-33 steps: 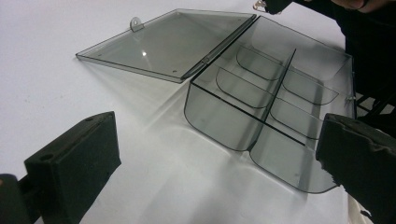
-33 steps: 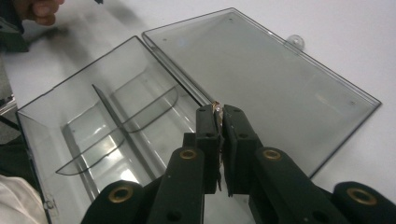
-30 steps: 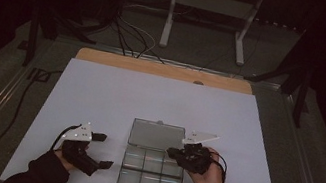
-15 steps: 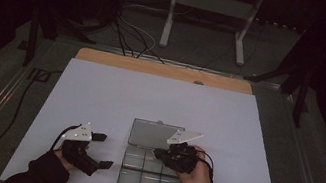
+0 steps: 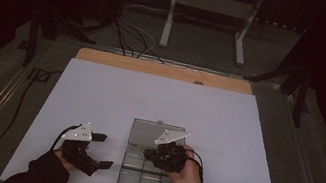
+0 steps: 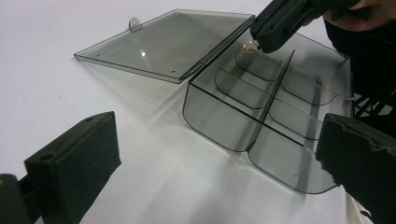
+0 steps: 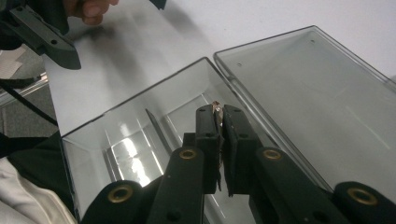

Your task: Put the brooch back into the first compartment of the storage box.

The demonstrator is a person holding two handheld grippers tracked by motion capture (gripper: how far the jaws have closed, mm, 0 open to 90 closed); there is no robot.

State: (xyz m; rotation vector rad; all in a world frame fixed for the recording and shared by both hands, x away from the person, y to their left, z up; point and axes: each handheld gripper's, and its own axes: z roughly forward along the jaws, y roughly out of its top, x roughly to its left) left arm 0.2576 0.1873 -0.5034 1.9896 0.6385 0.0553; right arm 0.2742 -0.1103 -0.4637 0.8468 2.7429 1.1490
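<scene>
I have the right gripper point(image 5: 147, 156) over the clear compartment box point(image 5: 144, 172), which sits on the white worktop point(image 5: 159, 101) near its near edge, just right of the middle. Its hinged lid point(image 5: 155, 136) lies flat and open on the far side of the box. In the right gripper view my fingers point(image 7: 208, 135) are pressed together on a small copper-coloured piece point(image 7: 216, 112); only its tip pokes out between the pads, too small for me to tell what it is. The pinched tip hangs above the far row of compartments, close to the hinge edge where box point(image 7: 140, 135) meets lid point(image 7: 317, 93). From the left gripper view I see the same fingertips point(image 6: 275, 30) with the coppery glint point(image 6: 249, 45) just above the box's point(image 6: 224, 121) rear compartment beside the centre divider, not touching the floor of it as far as I can tell.

My left gripper point(image 5: 104, 151) rests on the worktop just left of the box, apart from it, with its fingers point(image 6: 79, 158) spread wide and holding nothing; the box's near-left corner lies ahead, between them.
</scene>
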